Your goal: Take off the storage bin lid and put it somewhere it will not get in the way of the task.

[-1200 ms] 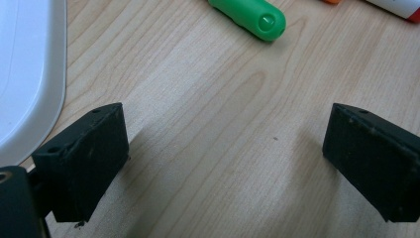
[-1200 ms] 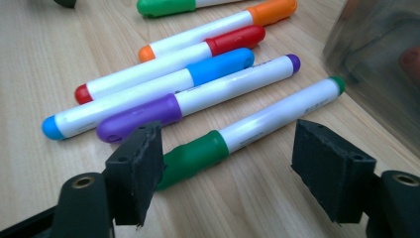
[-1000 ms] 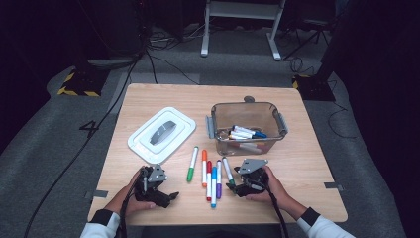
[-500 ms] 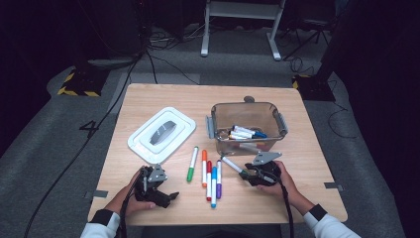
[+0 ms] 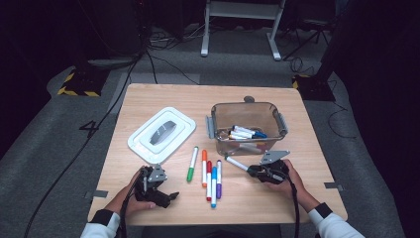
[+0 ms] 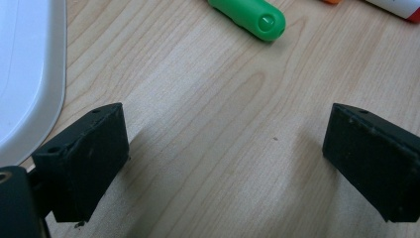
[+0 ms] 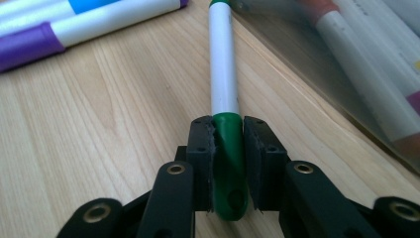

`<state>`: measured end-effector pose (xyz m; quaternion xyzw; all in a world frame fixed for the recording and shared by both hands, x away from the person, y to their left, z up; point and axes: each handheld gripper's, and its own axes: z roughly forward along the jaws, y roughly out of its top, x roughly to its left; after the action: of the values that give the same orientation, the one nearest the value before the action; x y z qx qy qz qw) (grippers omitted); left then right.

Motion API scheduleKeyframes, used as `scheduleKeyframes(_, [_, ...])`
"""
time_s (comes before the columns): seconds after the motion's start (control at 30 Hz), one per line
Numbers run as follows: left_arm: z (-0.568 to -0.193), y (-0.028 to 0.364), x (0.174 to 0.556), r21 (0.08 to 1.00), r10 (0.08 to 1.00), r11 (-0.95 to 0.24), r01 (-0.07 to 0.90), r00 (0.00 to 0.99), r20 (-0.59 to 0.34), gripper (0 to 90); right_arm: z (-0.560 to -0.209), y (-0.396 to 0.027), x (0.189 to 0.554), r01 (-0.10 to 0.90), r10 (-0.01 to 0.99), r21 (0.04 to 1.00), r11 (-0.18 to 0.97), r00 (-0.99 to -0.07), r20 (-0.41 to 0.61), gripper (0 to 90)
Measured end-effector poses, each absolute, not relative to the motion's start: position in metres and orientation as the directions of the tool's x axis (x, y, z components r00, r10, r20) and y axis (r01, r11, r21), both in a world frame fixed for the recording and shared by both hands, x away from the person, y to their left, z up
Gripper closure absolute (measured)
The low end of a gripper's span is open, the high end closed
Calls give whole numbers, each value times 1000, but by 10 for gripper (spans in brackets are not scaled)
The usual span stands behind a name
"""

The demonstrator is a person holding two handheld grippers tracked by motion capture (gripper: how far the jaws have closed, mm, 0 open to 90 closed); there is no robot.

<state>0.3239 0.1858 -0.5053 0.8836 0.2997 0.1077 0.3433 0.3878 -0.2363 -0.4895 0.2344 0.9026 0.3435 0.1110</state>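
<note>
A white marker with a dark green cap (image 7: 223,74) lies on the wooden table (image 5: 163,99) in front of the clear bin (image 5: 246,116). My right gripper (image 7: 228,148) has just been closing and is now shut on the capped end. From above, that marker (image 5: 236,163) sticks out to the left of the right gripper (image 5: 253,171). My left gripper (image 5: 169,197) rests at the front left, its jaws open over bare wood (image 6: 223,163). A green marker's end (image 6: 250,15) lies just beyond them.
Several markers (image 5: 210,173) lie side by side between my hands, with a green one (image 5: 192,163) to their left. The clear bin holds more markers (image 5: 245,133). A white lid (image 5: 162,133) lies left of the bin, and its edge (image 6: 25,74) is near my left jaw.
The right gripper shifted a little to the right and its jaws closed on the green-capped marker. The left gripper stayed still.
</note>
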Motion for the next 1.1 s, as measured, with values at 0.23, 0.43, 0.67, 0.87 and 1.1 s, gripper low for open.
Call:
scheduleKeyframes(0.23, [-505,186,324,672,602,-585,454,799,-16,42,-480,-250,384,318,473,696,644,-880,-35,755])
scheduleKeyframes(0.43, [-505,186,324,672,600,-585,453,799,-17,42,-467,-261,379,264,421,720,641,-906,-43,755])
scheduleKeyframes(0.67, [-505,186,325,672,599,-586,452,800,-16,42,-447,-271,372,209,363,768,605,-931,-32,754])
scheduleKeyframes(0.87, [-505,186,324,673,600,-585,453,800,-16,42,-422,-276,362,139,317,796,589,-946,-69,755])
scheduleKeyframes(1.1, [-505,186,324,672,599,-587,452,800,-16,42,-379,-290,367,72,322,821,567,-936,-141,755])
